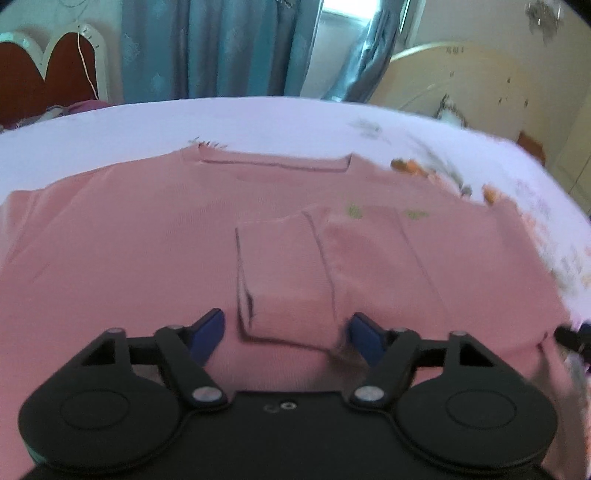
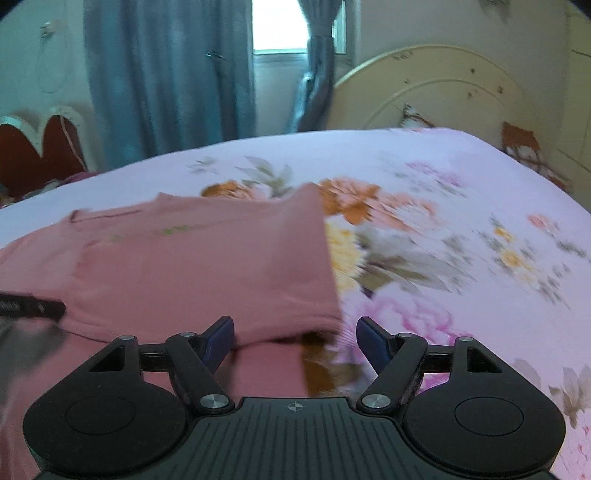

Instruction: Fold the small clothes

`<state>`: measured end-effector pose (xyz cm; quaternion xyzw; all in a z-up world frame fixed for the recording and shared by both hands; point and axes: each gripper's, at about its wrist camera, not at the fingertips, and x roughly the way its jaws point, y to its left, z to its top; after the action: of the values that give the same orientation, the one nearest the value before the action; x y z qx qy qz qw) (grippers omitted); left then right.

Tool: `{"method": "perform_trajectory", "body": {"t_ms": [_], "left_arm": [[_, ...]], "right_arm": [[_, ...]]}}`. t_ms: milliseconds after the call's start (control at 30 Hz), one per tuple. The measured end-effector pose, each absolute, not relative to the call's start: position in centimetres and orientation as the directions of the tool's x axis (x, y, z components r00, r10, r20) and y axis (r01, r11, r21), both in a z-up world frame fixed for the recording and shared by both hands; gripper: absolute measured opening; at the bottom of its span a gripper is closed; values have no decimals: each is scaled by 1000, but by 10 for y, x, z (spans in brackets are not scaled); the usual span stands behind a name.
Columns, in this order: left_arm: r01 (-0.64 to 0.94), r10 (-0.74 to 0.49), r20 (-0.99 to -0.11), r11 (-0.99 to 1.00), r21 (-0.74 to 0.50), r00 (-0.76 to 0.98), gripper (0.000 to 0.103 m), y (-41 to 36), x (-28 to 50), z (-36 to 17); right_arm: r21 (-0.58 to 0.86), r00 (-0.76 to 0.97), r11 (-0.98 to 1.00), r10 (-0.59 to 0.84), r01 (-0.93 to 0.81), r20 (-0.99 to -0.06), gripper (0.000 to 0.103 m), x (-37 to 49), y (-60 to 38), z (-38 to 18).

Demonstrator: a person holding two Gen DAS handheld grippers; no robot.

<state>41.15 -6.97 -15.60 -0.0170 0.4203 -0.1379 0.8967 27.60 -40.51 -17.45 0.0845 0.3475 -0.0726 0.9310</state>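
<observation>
Pink, soft and limp, the shirt (image 1: 147, 240) lies flat on the floral bedsheet (image 2: 443, 184), so we (left gripper (image 1: 286, 334) and right gripper (image 2: 295, 338) both open, empty) should pinch its near hem.

You are in a bedroom of a home. In front of you is a bed (image 2: 461, 173) covered with a pale sheet (image 2: 424, 258) printed with large orange, yellow and pink flowers, and a cream arched headboard (image 2: 424, 85) stands at its far right. Long blue curtains (image 2: 166, 81) hang beside a bright window (image 2: 280, 26). At the far left you see a second headboard (image 1: 44, 70), dark red with a white scalloped frame. A pink top (image 1: 147, 240) lies spread on the sheet.
</observation>
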Motion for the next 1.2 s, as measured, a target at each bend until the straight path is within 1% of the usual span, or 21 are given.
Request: {"method": "perform_trajectory", "body": {"t_ms": [33,67,100,133,167,200,300,400,433,467,667,733,800,833,867,900,933,967,1100,1167,1200], "left_arm": [[240,-288,-734,955,-173,616,53,-68,412,-156],[244,-307,-725,950,-196,616,40,-67,414,-156],[233,-314,-722,949,-214,616,33,-66,417,-156],[226,-318,-719,948,-225,618,30,-66,418,-156],[223,-320,-715,947,-229,622,20,-66,419,-155],[229,-330,-704,944,-238,629,16,-66,419,-154],[233,-349,-695,937,-260,629,13,-65,422,-150],[250,-380,-658,925,-287,650,12,-63,420,-136],[259,-393,-641,919,-297,659,11,-63,420,-129],[267,-401,-627,916,-301,668,11,-64,420,-122],[299,-442,-522,892,-339,729,11,-57,426,-73],[292,-429,-493,897,-332,757,11,-50,426,-61],[271,-408,-483,905,-329,775,11,-40,429,-58],[261,-394,-485,911,-319,781,11,-36,430,-57],[247,-369,-494,923,-295,788,11,-31,431,-60],[237,-351,-505,931,-277,788,11,-28,432,-64],[222,-331,-529,940,-260,782,11,-24,432,-73],[203,-307,-550,948,-243,776,11,-20,432,-83],[144,-240,-626,969,-201,742,11,-11,430,-118],[133,-222,-663,974,-183,715,11,-11,428,-135],[133,-215,-674,976,-171,706,11,-10,428,-140]], "right_arm": [[110,745,974,-78,199,-662,73,277,-406,-176],[113,744,972,-79,204,-664,73,278,-407,-178],[120,744,971,-77,207,-664,73,275,-410,-179],[127,744,970,-73,208,-664,73,275,-411,-180],[130,743,970,-70,207,-665,73,278,-410,-181],[132,743,970,-67,206,-666,73,279,-411,-182],[137,741,971,-55,196,-669,73,282,-411,-184],[135,737,973,-50,189,-674,71,284,-409,-187],[138,735,973,-43,184,-677,62,285,-409,-188],[142,730,974,-34,179,-682,56,287,-409,-189],[136,727,968,-61,209,-684,56,299,-408,-194],[143,730,968,-55,206,-681,56,306,-407,-194],[156,734,970,-33,187,-678,55,312,-405,-193],[165,742,971,-16,171,-671,55,314,-403,-191],[159,745,974,-14,160,-667,52,315,-401,-190],[144,746,978,-16,149,-666,45,317,-397,-189],[140,743,980,-12,142,-670,20,319,-396,-189],[143,741,978,-14,148,-672,12,320,-396,-190],[140,735,968,-60,207,-675,11,314,-406,-192],[191,715,951,-44,245,-698,11,309,-419,-201],[202,721,949,-37,242,-692,12,305,-421,-201]]}}
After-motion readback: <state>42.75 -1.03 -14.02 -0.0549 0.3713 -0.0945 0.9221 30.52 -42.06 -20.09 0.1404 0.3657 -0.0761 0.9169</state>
